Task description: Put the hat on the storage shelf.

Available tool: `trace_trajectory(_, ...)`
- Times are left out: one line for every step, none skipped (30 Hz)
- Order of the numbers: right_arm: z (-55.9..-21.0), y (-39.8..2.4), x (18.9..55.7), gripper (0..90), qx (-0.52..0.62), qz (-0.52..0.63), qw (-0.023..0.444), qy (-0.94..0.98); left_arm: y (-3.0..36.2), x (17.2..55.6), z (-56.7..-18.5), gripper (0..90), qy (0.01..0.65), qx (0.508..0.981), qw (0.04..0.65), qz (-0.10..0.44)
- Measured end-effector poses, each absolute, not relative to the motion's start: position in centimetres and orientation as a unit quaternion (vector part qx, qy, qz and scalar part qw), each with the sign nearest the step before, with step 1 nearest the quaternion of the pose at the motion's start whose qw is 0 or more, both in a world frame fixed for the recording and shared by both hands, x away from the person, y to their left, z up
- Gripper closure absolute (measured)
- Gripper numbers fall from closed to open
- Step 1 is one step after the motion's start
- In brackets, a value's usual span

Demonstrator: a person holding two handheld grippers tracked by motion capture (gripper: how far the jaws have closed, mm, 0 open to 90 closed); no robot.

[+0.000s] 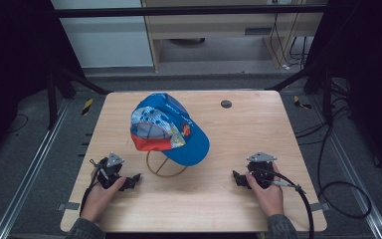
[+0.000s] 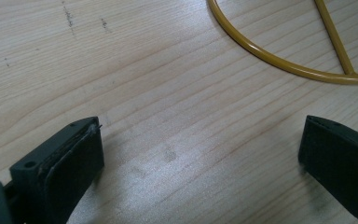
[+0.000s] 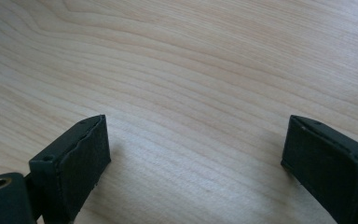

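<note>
A blue cap [image 1: 168, 127] with a printed panel and red band sits on a yellow wire stand [image 1: 165, 168] in the middle of the wooden table [image 1: 238, 134]. Resting on the table to the stand's left, my left gripper [image 1: 134, 180] is open; the stand's ring base [image 2: 279, 60] lies just beyond its jaws. My right gripper [image 1: 237, 178] rests on the table to the right of the stand, open, with bare wood between its jaws. In each gripper view the left gripper [image 2: 200, 149] and right gripper [image 3: 196, 149] hold nothing.
A small dark round disc [image 1: 226, 104] sits in the table's far side. Black frame legs and cables stand around the table on the grey floor. A cable [image 1: 303, 199] trails from the right gripper off the front edge.
</note>
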State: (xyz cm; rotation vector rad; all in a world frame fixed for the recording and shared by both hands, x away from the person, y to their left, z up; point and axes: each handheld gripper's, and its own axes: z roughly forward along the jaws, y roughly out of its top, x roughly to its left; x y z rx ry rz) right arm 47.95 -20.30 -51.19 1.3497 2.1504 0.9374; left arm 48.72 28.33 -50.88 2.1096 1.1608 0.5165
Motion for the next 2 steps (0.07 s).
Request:
trace_trajectory(-51.20, -20.21, 47.85, 7.6, 0.485, 0.339, 0.216, 0.776, 28.32, 48.74, -50.88, 0.0, 0.444, 0.808, 0.333, 0.198)
trace_trajectory(-51.18, -20.11, 47.76, 7.5, 0.487, 0.339, 0.215, 0.776, 28.31, 48.75, -50.88, 0.0, 0.445, 0.808, 0.333, 0.198)
